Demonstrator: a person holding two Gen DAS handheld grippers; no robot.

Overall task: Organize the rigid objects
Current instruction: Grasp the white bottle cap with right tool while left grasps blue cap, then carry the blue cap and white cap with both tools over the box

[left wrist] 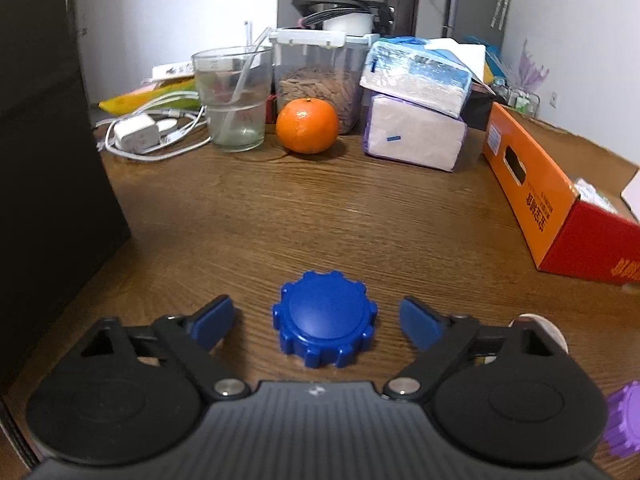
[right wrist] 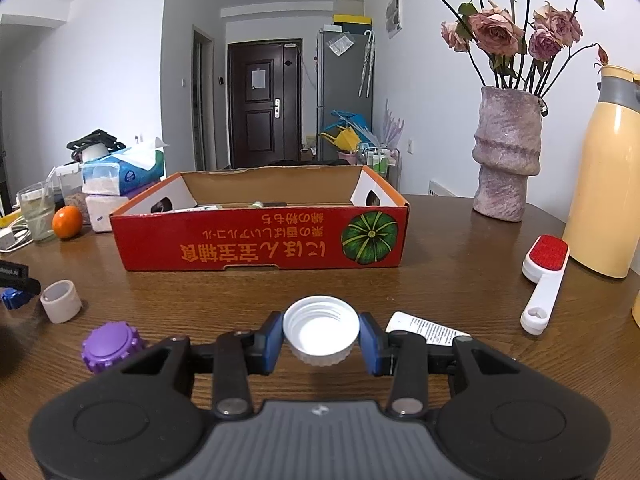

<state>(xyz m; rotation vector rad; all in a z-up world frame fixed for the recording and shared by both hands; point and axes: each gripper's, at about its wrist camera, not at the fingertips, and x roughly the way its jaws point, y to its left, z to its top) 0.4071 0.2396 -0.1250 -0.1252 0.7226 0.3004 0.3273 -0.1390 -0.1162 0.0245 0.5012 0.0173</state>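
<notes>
A blue ridged cap (left wrist: 325, 319) lies on the wooden table between the fingers of my left gripper (left wrist: 316, 322). Gaps show on both sides of it, so the jaws stand open around the cap. My right gripper (right wrist: 321, 338) is shut on a white screw cap (right wrist: 321, 330), held open side up just above the table. A purple ridged cap (right wrist: 112, 346) lies left of the right gripper; its edge (left wrist: 624, 424) also shows in the left wrist view. A red and orange cardboard box (right wrist: 260, 246), open at the top, stands behind.
A pale short cylinder (right wrist: 61, 301), a small white tube (right wrist: 428, 328) and a red-and-white lint brush (right wrist: 544, 280) lie on the table. A vase (right wrist: 506, 160) and a yellow flask (right wrist: 608, 176) stand at the right. An orange (left wrist: 307, 125), a glass (left wrist: 236, 100), tissue packs (left wrist: 414, 136) and a charger (left wrist: 136, 133) crowd the back.
</notes>
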